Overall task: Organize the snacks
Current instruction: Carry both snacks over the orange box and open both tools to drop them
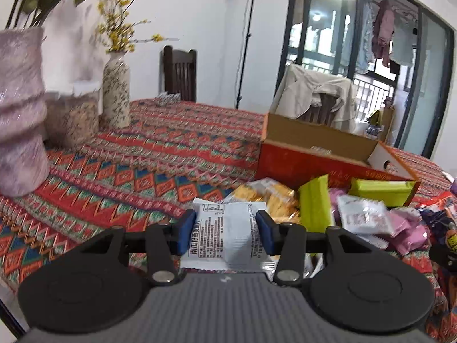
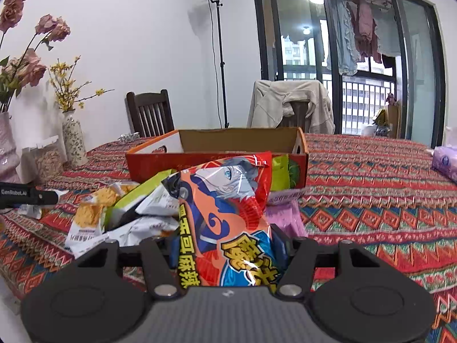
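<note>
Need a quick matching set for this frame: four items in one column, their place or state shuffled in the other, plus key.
1. white snack packet
2. orange cartoon snack bag
3. open cardboard box
4. beige jacket

A. draped over a chair
B. clamped in the right claw
C. on the tablecloth behind the snack pile
D. clamped in the left claw

Pairs: 1-D, 2-B, 3-C, 4-A

Heaped on the bench [image 2: 371, 200] just before the open cardboard box [image 2: 217, 157]: a pile of snack packets [image 2: 128, 214]. Left of it, two vases [image 2: 74, 140], a jar [image 2: 47, 160] between. Behind the bench, two chairs [image 2: 151, 114]. Far right, a tissue pack [image 2: 445, 163].
</note>
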